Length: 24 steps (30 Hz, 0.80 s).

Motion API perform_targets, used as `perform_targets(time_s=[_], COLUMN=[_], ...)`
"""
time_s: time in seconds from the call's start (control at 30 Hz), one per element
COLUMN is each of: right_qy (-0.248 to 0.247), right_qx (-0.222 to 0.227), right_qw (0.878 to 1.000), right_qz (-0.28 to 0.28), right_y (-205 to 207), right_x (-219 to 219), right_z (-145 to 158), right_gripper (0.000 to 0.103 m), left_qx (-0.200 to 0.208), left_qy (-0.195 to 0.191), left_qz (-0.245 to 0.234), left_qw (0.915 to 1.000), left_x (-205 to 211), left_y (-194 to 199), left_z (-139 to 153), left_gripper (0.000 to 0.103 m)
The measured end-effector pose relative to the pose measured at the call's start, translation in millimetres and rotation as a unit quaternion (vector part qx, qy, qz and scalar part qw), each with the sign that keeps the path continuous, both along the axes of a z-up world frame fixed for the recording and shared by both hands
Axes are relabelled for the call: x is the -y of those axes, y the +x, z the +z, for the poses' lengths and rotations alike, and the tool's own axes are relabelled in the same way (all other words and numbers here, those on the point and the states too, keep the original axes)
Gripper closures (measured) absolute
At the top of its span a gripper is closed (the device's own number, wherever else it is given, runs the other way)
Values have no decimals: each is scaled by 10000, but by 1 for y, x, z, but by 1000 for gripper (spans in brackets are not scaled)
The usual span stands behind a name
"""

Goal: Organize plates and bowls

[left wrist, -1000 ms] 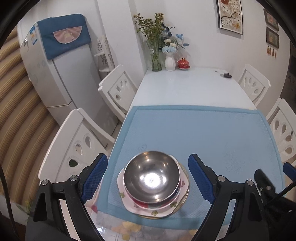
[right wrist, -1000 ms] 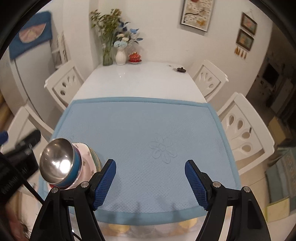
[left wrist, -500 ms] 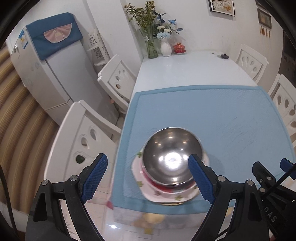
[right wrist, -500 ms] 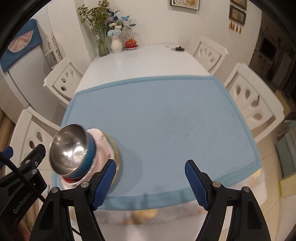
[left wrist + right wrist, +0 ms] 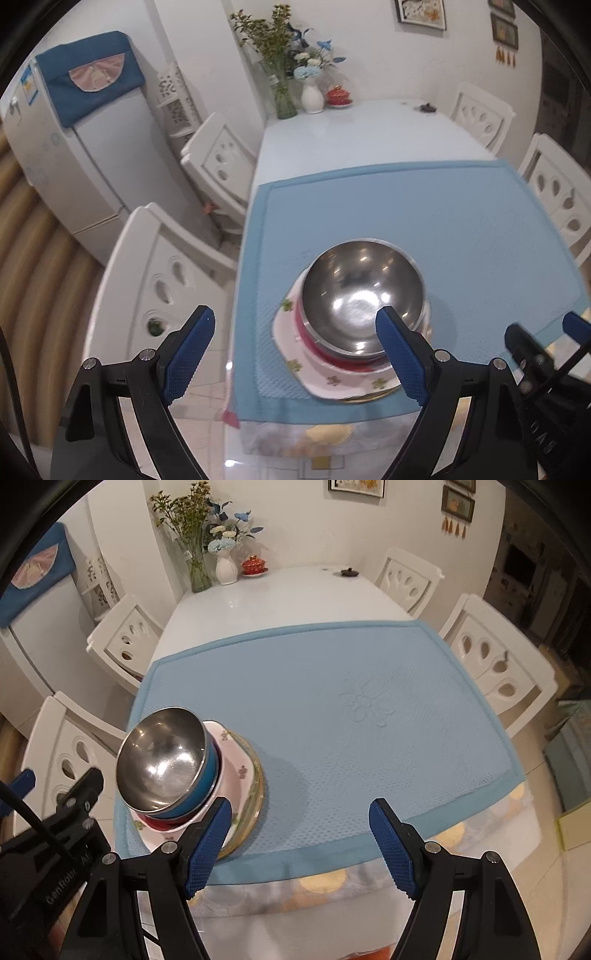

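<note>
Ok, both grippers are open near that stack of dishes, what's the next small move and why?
Probably ease the left gripper down around the steel bowl. The bowl sits topmost on the stack, above the floral plate, at the blue mat's near corner. The gripper is open and empty, and its right finger already overlaps the bowl's rim.

Left black two-finger gripper [image 5: 295,350] w/ angular matte plastic arms, triangular cut-outs, silver round screws at pivots. Blue cross-hatched rubber pads [image 5: 186,360] on fingertips, long & flat w/ rounded ends. Thin black cable at left edge of frame. Right black two-finger gripper [image 5: 301,845], same build: black arms, silver screws, blue textured pads [image 5: 393,849]. Seen from right wrist cam, left unit's body shows whitish lettering, partly legible "GenRobot", black cable running across it, blue bit at far edge
</note>
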State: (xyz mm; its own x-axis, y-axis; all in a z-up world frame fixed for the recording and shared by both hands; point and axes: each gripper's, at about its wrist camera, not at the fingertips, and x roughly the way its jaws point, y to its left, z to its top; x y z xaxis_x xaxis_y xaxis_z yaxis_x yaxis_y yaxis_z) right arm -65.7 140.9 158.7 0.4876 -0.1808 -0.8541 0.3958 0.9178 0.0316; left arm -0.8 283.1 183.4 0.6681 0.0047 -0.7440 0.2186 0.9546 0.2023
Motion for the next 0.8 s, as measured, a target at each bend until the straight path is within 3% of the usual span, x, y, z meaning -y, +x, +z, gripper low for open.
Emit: perform_targets(time_s=[0.2,0.43,0.8], right_qy=[-348,-208,38], right_qx=[-100,15,-259], right_qw=[9993,9997,9996], right_qz=[-123,-104,87], right_y=[-2,0,21], right_x=[-1,2,21], right_z=[12,16,0], right_gripper=[28,28,28], left_qx=[62,12,-133], left_qy=[-236,-245,-181], left_qz=[-169,-36,216], left_qw=[9996,9997,9995], left_x=[5,5,19], left_y=[2,10,16], left_z=[6,4,1], left_gripper=[15,15,15])
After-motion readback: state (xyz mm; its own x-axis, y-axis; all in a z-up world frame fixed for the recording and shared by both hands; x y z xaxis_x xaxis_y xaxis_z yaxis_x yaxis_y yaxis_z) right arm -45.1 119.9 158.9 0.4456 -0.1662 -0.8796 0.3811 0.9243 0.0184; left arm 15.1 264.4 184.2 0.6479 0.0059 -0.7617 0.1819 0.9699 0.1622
